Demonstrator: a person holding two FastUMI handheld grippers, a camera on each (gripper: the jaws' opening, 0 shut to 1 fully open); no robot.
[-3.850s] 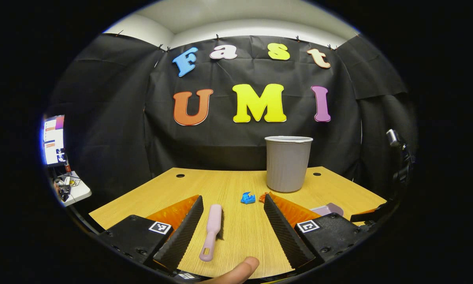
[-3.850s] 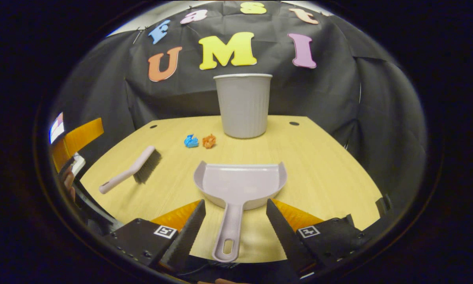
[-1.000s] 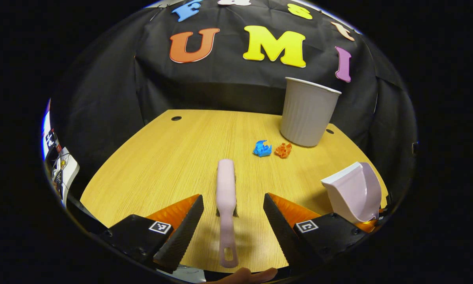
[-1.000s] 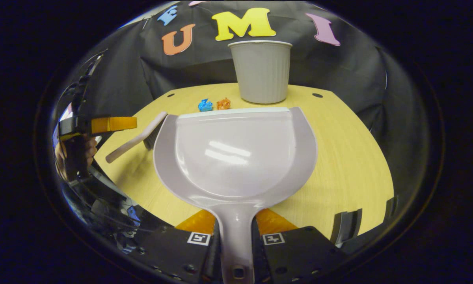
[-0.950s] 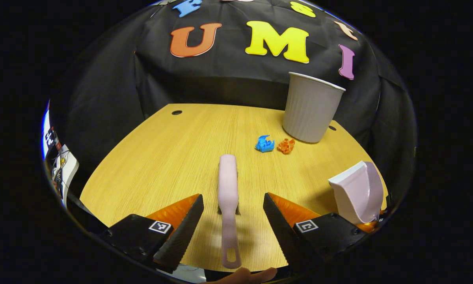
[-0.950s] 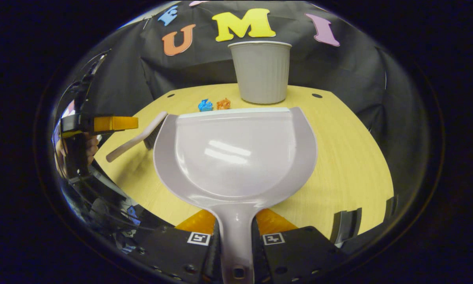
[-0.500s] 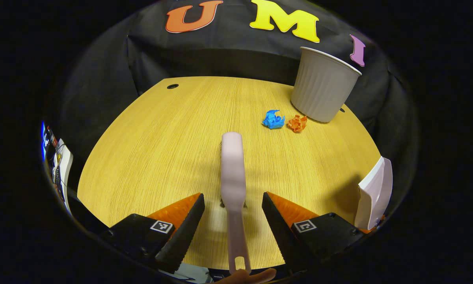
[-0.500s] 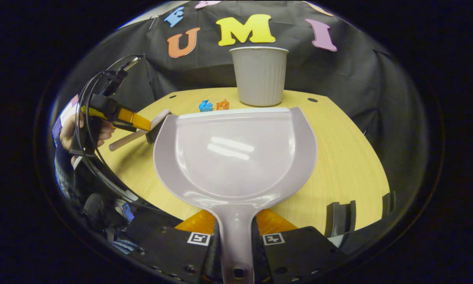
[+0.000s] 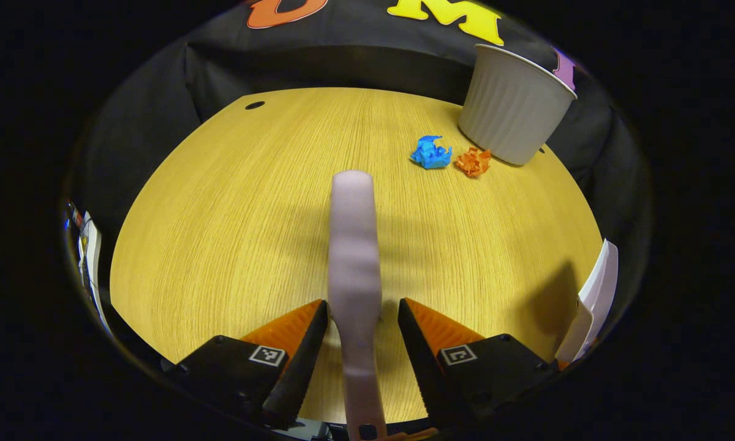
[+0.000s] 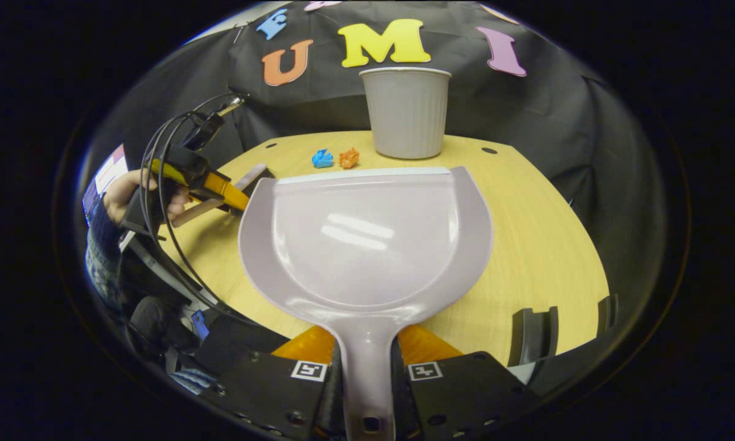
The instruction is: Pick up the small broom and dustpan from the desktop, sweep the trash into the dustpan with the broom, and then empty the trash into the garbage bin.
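A: Two scraps, blue (image 9: pixel 430 152) and orange (image 9: pixel 473 162), stayed near the bin (image 9: pixel 511 113). The left gripper (image 9: pixel 358 334) narrowed around the broom (image 9: pixel 354 257), jaws not yet touching.

B: The right gripper (image 10: pixel 366 392) kept pinching the dustpan (image 10: pixel 367 245), raised off the desktop (image 9: pixel 233 214). Sweeping came next, I'd say.

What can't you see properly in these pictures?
- Inside the bin: its wall hides it in both views.
- Broom bristles: under its back, left gripper view.
- Table middle: dustpan covers it, right gripper view.
- Dustpan in the left gripper view: cut off at the edge.
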